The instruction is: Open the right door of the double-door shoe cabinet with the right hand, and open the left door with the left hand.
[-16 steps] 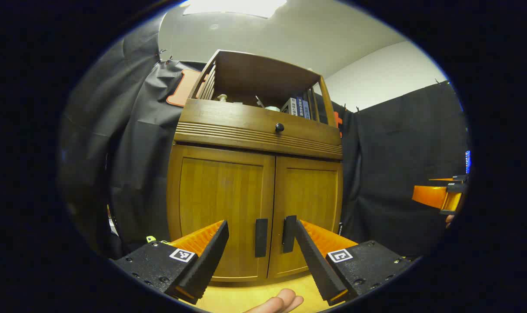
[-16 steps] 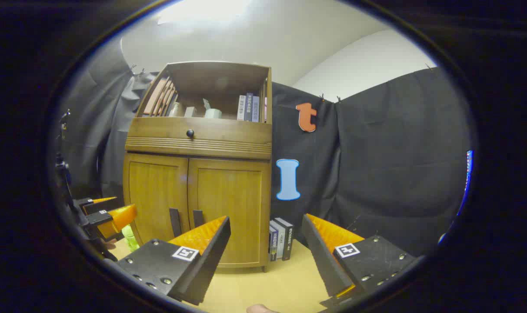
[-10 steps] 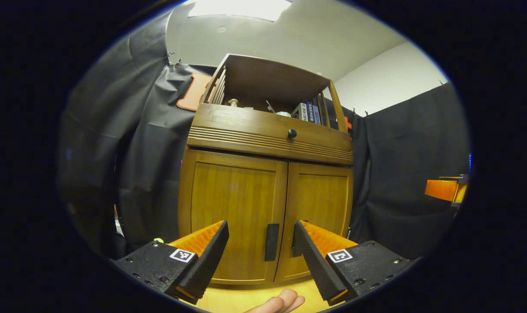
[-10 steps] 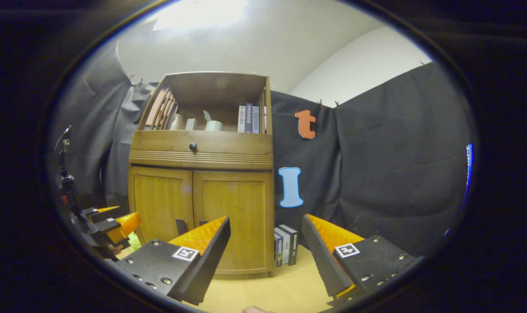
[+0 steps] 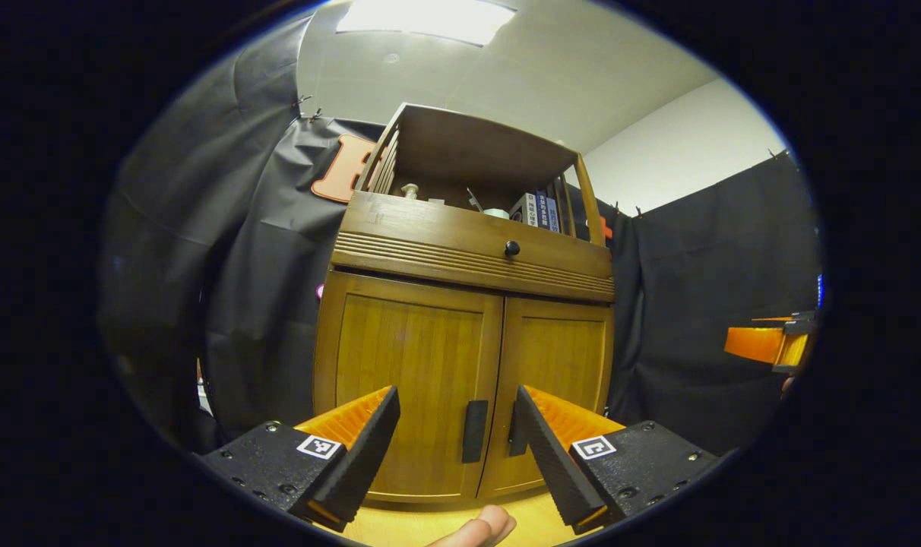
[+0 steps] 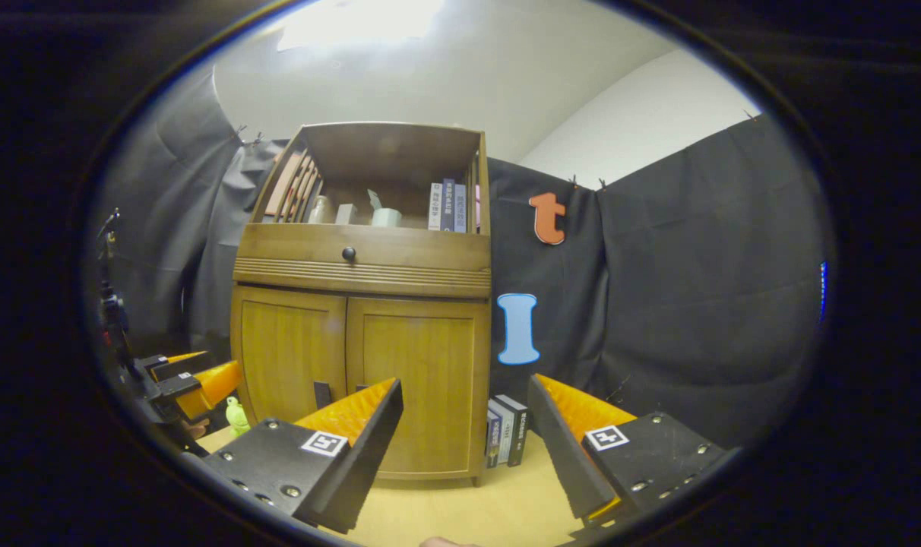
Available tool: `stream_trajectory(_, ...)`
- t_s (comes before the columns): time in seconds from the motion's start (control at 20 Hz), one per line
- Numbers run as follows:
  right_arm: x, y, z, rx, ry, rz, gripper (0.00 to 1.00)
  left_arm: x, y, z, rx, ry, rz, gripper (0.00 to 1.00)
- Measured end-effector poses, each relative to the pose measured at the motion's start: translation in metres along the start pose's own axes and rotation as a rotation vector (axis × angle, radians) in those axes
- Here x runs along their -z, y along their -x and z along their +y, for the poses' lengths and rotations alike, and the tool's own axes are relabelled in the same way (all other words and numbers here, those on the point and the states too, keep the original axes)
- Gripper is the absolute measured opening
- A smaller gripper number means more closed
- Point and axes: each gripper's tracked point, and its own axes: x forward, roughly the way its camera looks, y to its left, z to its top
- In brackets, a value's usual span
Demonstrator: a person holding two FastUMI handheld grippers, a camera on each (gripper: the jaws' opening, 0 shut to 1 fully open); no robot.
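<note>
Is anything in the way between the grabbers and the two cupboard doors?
Nothing visible is. The left gripper faces both door handles across bare tabletop, jaws open. The right gripper also has open space before the right door.

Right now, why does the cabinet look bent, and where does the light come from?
In the left gripper view, the fisheye lens bows the shoe cabinet so its sides lean inward, and a bright ceiling light glares overhead. In the right gripper view, the ceiling glow is washed out, the cabinet bulges less and stays sharp, and the left door shows a faint sheen.
</note>
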Motion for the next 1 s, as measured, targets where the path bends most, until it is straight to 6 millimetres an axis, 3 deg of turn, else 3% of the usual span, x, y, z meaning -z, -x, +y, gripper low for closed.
stream_trajectory(0.05,0.003,-0.004,0.000,-0.001,0.004,0.009,0.98,-0.001,0.000,0.002,-0.005,0.002,-0.003,0.91)
stream_trajectory(0.1,0.006,-0.009,0.004,-0.009,0.001,0.015,0.94,-0.003,0.001,0.005,-0.010,0.000,-0.008,0.95)
stream_trajectory(0.15,0.009,-0.014,0.009,-0.026,-0.003,0.020,0.94,-0.003,0.001,0.007,-0.012,-0.008,-0.008,0.91)
stream_trajectory(0.25,0.015,-0.026,0.014,-0.046,-0.009,0.025,0.98,-0.003,0.001,0.010,-0.012,-0.020,-0.007,0.90)
stream_trajectory(0.45,0.034,-0.062,0.030,-0.091,-0.048,0.051,1.00,0.001,0.000,0.011,-0.002,-0.038,0.010,0.91)
stream_trajectory(0.6,0.053,-0.093,0.038,-0.139,-0.062,0.062,0.94,-0.001,-0.001,0.015,-0.013,-0.030,0.003,0.91)
stream_trajectory(0.65,0.059,-0.103,0.041,-0.150,-0.051,0.061,1.00,-0.001,0.000,0.017,-0.021,-0.025,0.003,0.90)
stream_trajectory(0.75,0.074,-0.128,0.054,-0.173,-0.020,0.080,1.00,-0.002,0.000,0.020,-0.029,-0.014,0.002,0.91)
stream_trajectory(0.8,0.087,-0.138,0.064,-0.190,-0.012,0.097,0.94,-0.002,0.000,0.020,-0.031,-0.013,0.002,0.90)
stream_trajectory(0.85,0.102,-0.149,0.073,-0.197,-0.007,0.120,0.98,-0.002,-0.001,0.021,-0.033,-0.012,0.004,0.91)
stream_trajectory(1.0,0.134,-0.182,0.092,-0.196,-0.025,0.182,0.98,-0.006,0.001,0.020,-0.023,0.013,0.003,0.95)
